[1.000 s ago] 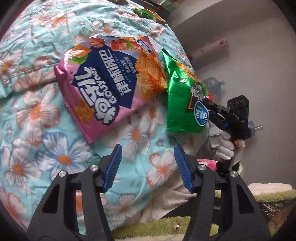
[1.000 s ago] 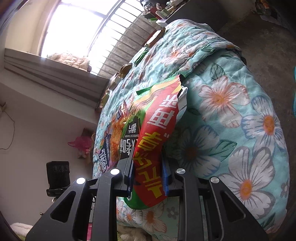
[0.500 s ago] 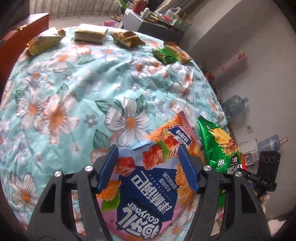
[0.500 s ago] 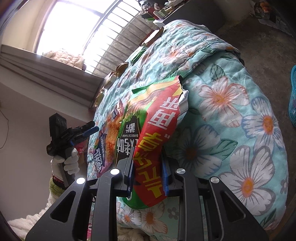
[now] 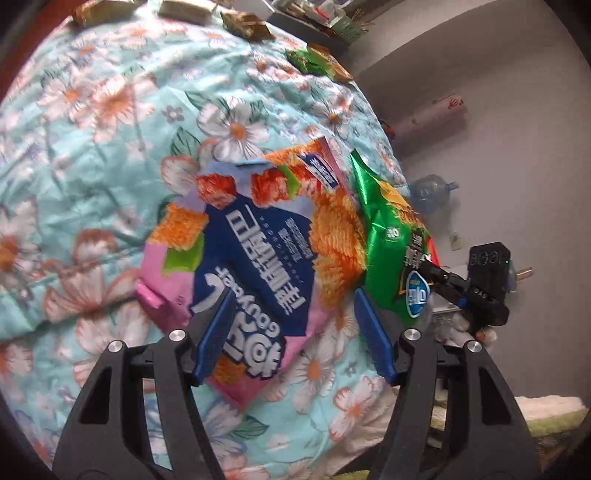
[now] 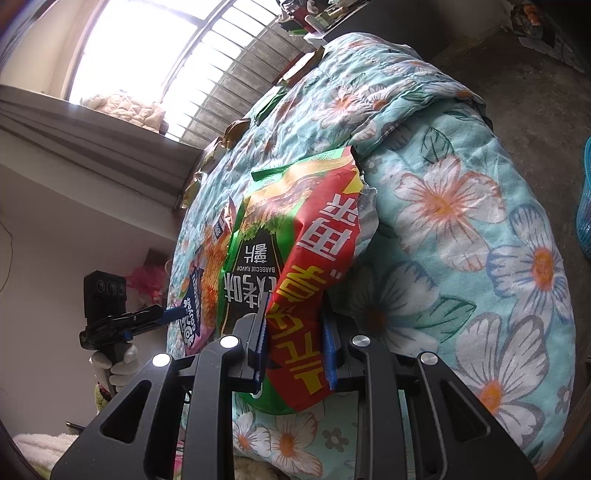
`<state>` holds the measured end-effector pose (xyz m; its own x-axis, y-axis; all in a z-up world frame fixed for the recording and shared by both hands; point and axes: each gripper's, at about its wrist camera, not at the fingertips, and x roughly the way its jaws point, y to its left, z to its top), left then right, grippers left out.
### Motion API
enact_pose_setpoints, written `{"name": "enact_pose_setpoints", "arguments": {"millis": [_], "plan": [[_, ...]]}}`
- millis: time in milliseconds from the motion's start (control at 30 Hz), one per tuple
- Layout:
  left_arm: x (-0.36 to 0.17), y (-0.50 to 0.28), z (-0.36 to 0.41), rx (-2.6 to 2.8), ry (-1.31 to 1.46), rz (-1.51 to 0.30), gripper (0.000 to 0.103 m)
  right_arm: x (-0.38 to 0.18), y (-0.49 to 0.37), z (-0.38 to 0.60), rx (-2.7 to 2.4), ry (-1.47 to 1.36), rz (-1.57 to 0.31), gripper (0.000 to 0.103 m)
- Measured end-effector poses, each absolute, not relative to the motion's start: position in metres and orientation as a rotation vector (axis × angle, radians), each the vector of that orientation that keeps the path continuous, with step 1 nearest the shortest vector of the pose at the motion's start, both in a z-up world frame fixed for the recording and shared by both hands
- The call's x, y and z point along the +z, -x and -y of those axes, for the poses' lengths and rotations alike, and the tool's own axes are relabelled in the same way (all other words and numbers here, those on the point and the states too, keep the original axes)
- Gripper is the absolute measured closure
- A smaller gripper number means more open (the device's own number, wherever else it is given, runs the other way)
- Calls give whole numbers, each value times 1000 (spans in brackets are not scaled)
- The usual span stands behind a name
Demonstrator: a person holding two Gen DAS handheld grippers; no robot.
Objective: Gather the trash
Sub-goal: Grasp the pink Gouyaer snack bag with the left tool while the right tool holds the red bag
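Green-red snack bag (image 6: 295, 295) between right hand-held gripper (image 6: 295, 354) pads

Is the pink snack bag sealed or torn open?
Torn open: the pink snack bag has a ragged, jagged top edge, lying flat on the quilt.

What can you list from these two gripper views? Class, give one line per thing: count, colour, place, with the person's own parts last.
Pink and blue snack bag: one, lying on the quilt, its lower end between the left gripper's open jaws.
Green and red chip bag: one, right of the pink bag, clamped by the right gripper.
Small wrappers: several, gold and green, along the far end of the bed.
Floral quilt: one, turquoise with white and orange flowers, covering the bed.
Water bottle: one, clear blue, on the floor beyond the bed.
Basket: one, blue, at the right edge.
Left gripper: black, blue pads, open.
Right gripper: black, shut on the chip bag.
Gloved hand: white, gripping the left handle.
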<state>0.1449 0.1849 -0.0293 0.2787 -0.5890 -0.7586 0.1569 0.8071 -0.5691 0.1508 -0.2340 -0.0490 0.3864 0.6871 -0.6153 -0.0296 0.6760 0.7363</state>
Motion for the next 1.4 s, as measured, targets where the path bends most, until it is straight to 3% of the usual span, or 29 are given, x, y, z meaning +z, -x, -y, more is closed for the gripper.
{"name": "enact_pose_setpoints", "arguments": {"millis": [167, 400, 667, 1000, 1300, 1400], "plan": [[-15, -187, -197, -391, 322, -1050, 31, -52, -151, 233, 505, -721, -1090, 79], [-51, -240, -171, -376, 282, -1215, 31, -45, -142, 235, 492, -722, -1077, 79], [-53, -175, -175, -558, 537, -1324, 31, -48, -141, 235, 505, -725, -1078, 79], [-73, -114, -178, -576, 702, -1254, 32, -51, -140, 235, 504, -730, -1076, 79], [-73, -99, -164, -746, 948, -1120, 46, -59, -138, 237, 506, -816, -1084, 74], [-70, -92, -159, -712, 921, -1089, 57, -66, -139, 239, 523, -879, -1093, 61]]}}
